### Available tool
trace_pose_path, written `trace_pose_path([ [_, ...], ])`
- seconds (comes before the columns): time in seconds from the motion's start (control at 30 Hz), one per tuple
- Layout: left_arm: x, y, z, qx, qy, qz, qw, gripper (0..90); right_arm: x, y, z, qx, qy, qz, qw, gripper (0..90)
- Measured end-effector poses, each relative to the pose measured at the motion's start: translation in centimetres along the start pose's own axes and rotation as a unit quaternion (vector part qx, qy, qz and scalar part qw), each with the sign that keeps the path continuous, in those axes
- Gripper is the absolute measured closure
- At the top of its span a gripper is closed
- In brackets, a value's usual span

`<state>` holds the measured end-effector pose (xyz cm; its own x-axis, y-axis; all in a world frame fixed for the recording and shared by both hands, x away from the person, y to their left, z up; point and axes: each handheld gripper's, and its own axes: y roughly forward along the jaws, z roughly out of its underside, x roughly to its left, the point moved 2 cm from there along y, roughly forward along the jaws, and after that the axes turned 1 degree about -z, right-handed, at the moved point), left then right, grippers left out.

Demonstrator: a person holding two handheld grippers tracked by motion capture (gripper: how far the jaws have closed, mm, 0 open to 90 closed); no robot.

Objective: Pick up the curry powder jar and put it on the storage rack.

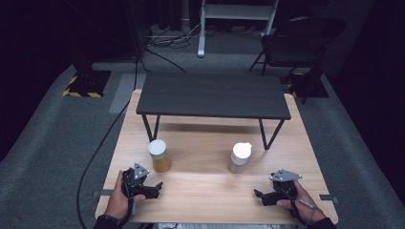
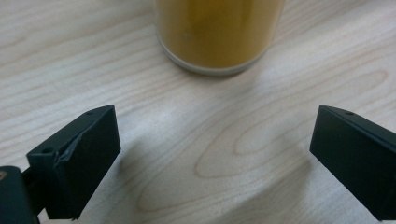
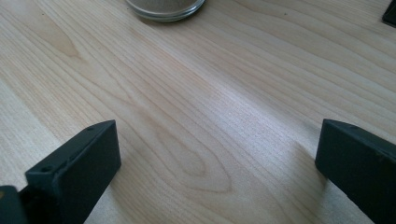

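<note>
2 jars [image 1: 159, 155] [image 1: 239, 158] stand just beyond both grippers' [image 1: 152, 188] [image 1: 261, 197] wide-open, empty fingers [image 2: 79, 163].

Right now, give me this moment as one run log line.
left gripper: open, empty, facing amber jar | right gripper: open, empty, pale jar ahead | both jars upright on table, untouched | dark shelf behind

Light wood-grain desk [image 1: 205, 191] stands on grey carpet floor [image 1: 47, 138]. On the desk: low black rectangular shelf on thin black legs [image 1: 212, 95] at the far half; amber jar with white lid [image 1: 159, 156] left of centre; pale jar with white lid [image 1: 239, 158] right of centre, well apart.
</note>
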<state>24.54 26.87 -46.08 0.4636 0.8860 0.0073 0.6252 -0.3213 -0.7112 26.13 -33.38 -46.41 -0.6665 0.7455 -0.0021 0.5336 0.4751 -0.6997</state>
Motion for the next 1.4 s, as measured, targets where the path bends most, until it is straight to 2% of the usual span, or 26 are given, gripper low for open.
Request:
trace_pose_path([
  [0.27,-0.3,-0.5,-0.4,-0.024,-0.004,-0.004,0.9997,1.7,0.0,0.0,0.0,0.000,0.000,0.000,1.0000,0.1],
  [0.6,-0.8,-1.2,-1.4,-0.053,-0.021,-0.007,0.9983,1.6,0.0,0.0,0.0,0.000,0.000,0.000,1.0000,0.2],
  [0.7,-0.7,-1.4,-1.8,-0.055,-0.020,-0.012,0.9982,1.6,0.0,0.0,0.0,0.000,0.000,0.000,1.0000,0.2],
  [0.77,-0.5,-1.8,-1.9,-0.064,-0.031,-0.010,0.9974,1.6,0.0,0.0,0.0,0.000,-0.001,-0.001,1.0000,0.1],
  [1.0,-0.2,-2.6,-2.5,-0.085,-0.037,-0.010,0.9957,1.5,0.0,0.0,0.0,0.000,0.000,-0.001,1.0000,0.1],
  [1.27,-0.3,-2.5,-3.3,-0.104,-0.046,-0.007,0.9935,1.4,-0.1,0.0,0.0,0.000,-0.001,-0.001,1.0000,0.1],
  [1.4,-0.5,-2.0,-3.7,-0.104,-0.044,-0.008,0.9935,1.4,0.0,0.0,0.0,0.000,-0.001,-0.001,1.0000,0.1],
])
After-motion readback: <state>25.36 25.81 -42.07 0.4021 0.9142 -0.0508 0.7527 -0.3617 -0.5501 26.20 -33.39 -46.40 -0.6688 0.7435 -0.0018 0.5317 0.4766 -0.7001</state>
